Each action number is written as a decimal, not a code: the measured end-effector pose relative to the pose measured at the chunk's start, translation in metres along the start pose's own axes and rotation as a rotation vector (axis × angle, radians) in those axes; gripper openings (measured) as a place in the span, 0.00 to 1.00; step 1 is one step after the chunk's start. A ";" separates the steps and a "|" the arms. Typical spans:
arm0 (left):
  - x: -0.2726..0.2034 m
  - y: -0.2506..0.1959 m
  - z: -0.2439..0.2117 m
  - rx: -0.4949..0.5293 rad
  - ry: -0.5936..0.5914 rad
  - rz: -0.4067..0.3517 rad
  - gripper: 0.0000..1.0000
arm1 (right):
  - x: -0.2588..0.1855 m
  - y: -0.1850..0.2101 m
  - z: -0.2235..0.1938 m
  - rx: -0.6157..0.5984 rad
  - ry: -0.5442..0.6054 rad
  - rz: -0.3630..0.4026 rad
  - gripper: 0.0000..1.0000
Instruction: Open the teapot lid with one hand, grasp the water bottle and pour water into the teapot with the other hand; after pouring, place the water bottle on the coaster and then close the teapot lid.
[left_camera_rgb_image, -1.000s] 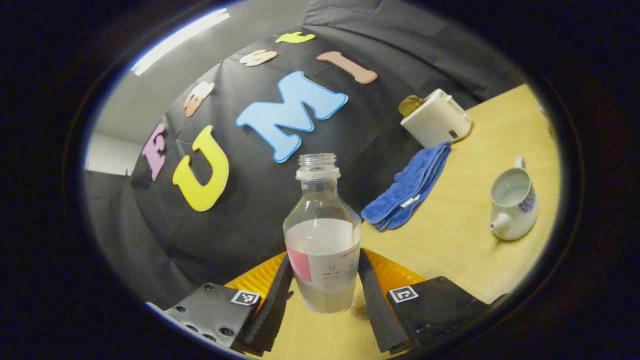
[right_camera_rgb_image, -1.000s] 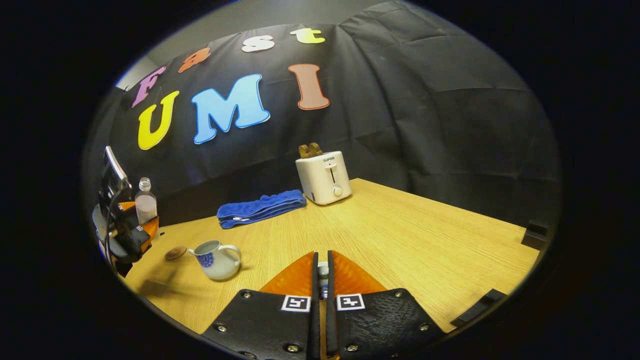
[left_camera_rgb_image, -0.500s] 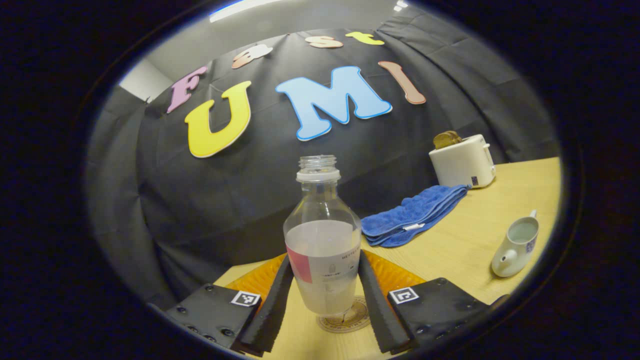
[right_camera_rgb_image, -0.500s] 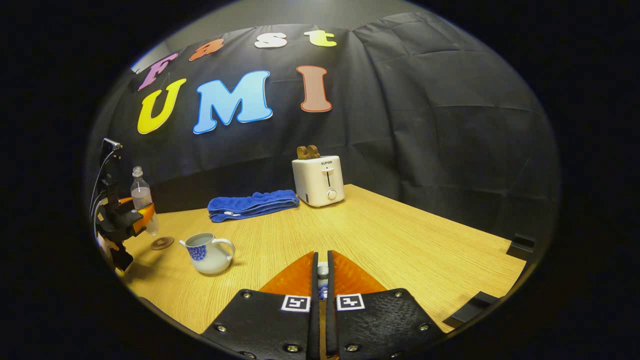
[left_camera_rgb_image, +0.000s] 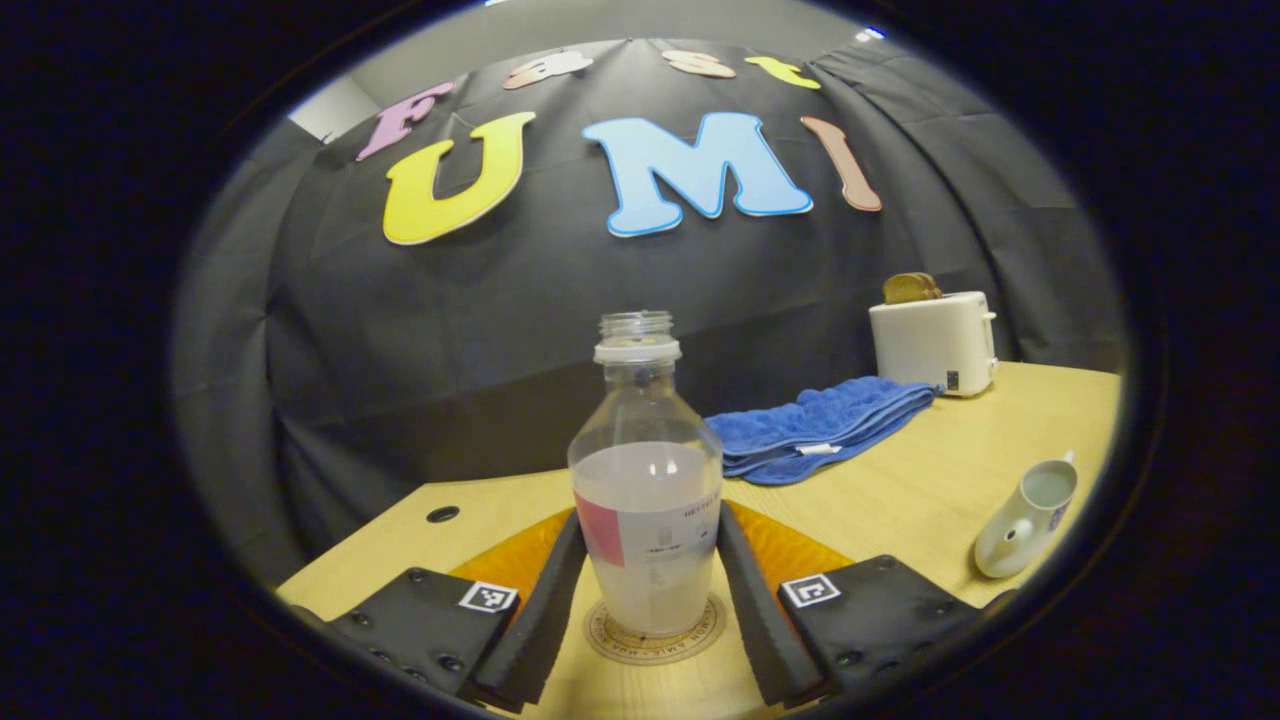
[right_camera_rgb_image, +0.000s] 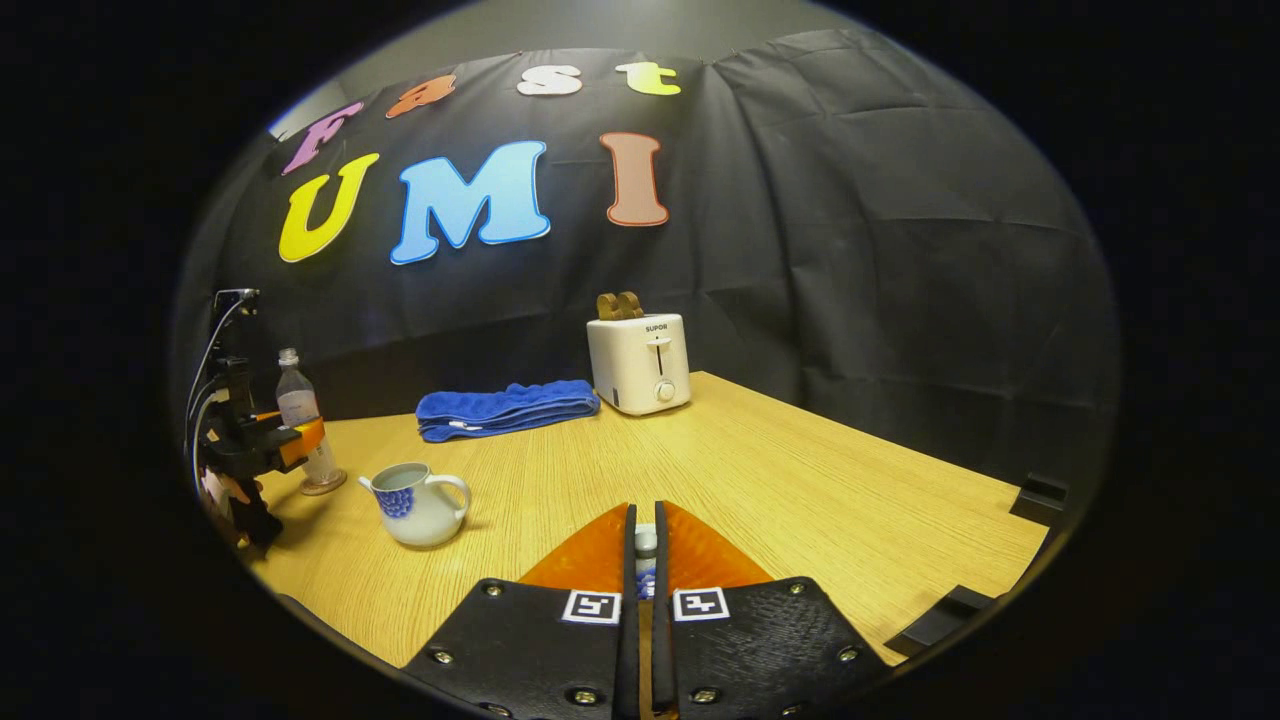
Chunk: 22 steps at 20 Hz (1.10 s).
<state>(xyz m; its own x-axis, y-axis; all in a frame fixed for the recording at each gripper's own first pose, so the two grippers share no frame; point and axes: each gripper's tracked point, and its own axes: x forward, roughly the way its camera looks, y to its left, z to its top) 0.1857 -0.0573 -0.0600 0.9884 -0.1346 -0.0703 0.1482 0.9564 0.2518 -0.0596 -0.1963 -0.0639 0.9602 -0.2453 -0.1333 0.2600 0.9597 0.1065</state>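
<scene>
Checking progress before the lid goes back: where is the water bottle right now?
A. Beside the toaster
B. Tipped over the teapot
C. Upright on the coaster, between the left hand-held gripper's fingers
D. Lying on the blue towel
C: the water bottle stands upright on the coaster, with the left hand-held gripper around it.

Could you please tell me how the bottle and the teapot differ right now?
The bottle is clear, tall and narrow-necked; the teapot is white, squat and wide-mouthed. The bottle sits on the coaster between the left gripper fingers; the teapot stands free on the table. Both are upright, uncovered and hold water.
</scene>
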 end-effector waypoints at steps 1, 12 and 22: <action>0.001 0.000 -0.001 -0.004 0.002 0.007 0.88 | 0.001 0.000 -0.001 0.005 0.002 0.002 0.05; -0.004 0.006 -0.007 -0.011 0.029 0.050 1.00 | 0.005 0.008 0.000 -0.008 0.001 0.020 0.05; -0.036 0.010 -0.005 -0.042 0.049 0.047 1.00 | 0.016 0.050 0.000 -0.039 0.001 0.107 0.05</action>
<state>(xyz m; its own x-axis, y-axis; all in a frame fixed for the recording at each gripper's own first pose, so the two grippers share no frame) 0.1510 -0.0418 -0.0602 0.9913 -0.0774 -0.1064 0.0990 0.9716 0.2151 -0.0316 -0.1525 -0.0608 0.9821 -0.1413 -0.1242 0.1521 0.9850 0.0816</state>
